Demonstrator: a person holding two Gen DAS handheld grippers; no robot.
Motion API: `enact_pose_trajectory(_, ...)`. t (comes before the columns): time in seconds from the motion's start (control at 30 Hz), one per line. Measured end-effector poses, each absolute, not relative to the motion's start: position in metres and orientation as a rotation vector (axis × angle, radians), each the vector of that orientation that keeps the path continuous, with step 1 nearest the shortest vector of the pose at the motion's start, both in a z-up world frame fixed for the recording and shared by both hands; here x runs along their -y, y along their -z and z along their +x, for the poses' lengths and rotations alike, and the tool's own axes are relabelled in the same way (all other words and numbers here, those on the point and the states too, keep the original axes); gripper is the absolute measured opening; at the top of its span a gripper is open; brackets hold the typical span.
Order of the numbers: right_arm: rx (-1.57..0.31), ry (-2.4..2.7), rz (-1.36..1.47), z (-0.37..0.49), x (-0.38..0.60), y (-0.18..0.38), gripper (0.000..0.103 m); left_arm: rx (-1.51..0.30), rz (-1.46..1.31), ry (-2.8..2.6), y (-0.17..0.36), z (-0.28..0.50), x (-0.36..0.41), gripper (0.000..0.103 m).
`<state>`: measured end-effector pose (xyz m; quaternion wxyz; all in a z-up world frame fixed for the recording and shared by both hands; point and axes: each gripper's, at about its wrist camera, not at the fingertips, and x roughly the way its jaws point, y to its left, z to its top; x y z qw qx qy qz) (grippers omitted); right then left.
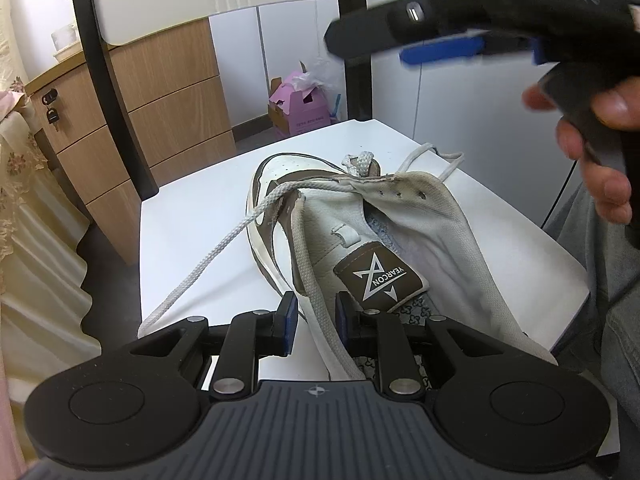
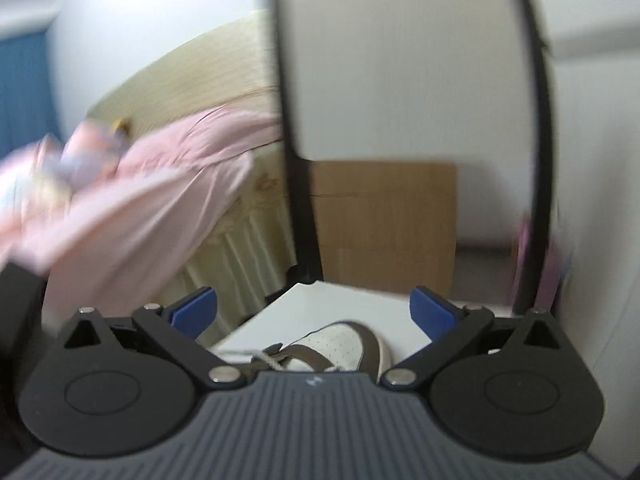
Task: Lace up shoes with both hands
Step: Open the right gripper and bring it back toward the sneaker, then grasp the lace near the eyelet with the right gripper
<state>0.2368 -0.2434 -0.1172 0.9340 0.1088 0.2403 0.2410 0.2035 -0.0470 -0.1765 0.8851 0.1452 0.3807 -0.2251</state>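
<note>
A white and brown sneaker [image 1: 360, 240] lies on a white chair seat [image 1: 192, 220] with its toe pointing away from me. Its white lace [image 1: 224, 244] is threaded near the toe. One loose end trails left over the seat and the other lies to the right. My left gripper [image 1: 316, 314] is shut on the left edge of the shoe's opening, beside the tongue label. My right gripper [image 1: 368, 50], held in a hand, hovers blurred above and to the right of the shoe. In the right wrist view that gripper [image 2: 314, 312] stands wide open and empty above the toe [image 2: 344, 344].
Black chair back posts [image 1: 116, 92] rise behind the seat. A wooden drawer cabinet [image 1: 160, 112] and a pink box [image 1: 300, 108] stand beyond it. A bed with a cream skirt [image 1: 36, 240] and a pink blanket [image 2: 140, 200] lies to the left. The person's grey trouser leg [image 1: 612, 280] is at the right.
</note>
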Motion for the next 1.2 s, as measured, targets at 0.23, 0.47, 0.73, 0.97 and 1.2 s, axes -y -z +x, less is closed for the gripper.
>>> enact_pose_trajectory(0.23, -0.677, -0.563, 0.799, 0.272, 0.285, 0.165, 0.103, -0.794, 0.304, 0.463, 0.176, 0.203, 0.048, 0.023)
enact_pose_trajectory(0.47, -0.777, -0.620, 0.926, 0.284, 0.277, 0.187, 0.103, -0.796, 0.299, 0.461, 0.175, 0.204, 0.048, 0.023)
enact_pose_trajectory(0.73, -0.746, -0.728, 1.002, 0.283, 0.272, 0.181, 0.103, -0.804, 0.278, 0.461, 0.175, 0.206, 0.047, 0.023)
enact_pose_trajectory(0.97, -0.770, -0.797, 0.985, 0.282, 0.263, 0.178, 0.103, -0.806, 0.254, 0.461, 0.176, 0.206, 0.044, 0.023)
enact_pose_trajectory(1.2, -0.620, -0.806, 0.926, 0.265, 0.276, 0.137, 0.103, -0.805, 0.232, 0.466, 0.176, 0.205, 0.040, 0.023)
